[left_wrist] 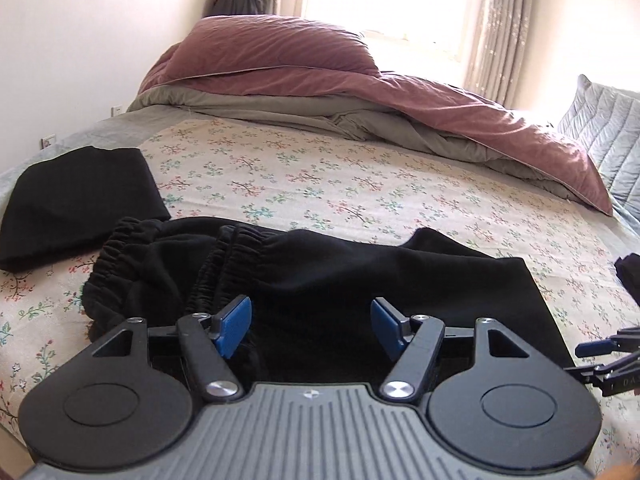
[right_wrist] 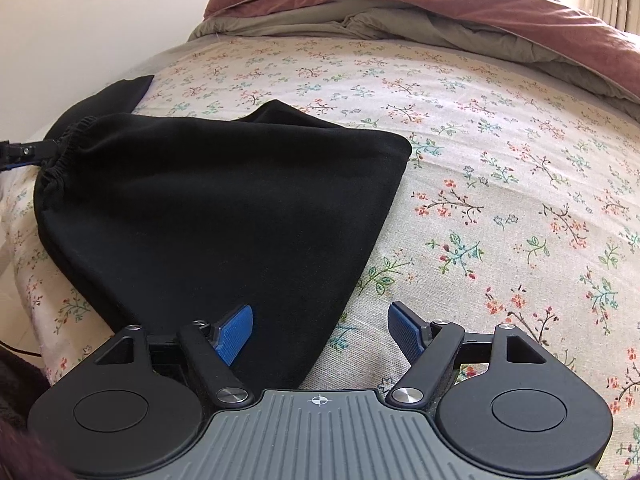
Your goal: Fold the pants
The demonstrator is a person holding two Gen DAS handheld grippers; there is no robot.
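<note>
Two matching black-and-grey hand-held grippers

The left hand-held gripper [left_wrist: 311, 320] and the right hand-held gripper [right_wrist: 320, 330] each show a ribbed grey housing with a small crosshair mark, two round black discs, black link arms with silver screws, and textured blue pads [right_wrist: 236, 334].

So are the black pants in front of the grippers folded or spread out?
Folded. The black pants lie on the floral sheet as a compact doubled bundle, elastic waistband bunched at one end, no legs stretched out.
</note>
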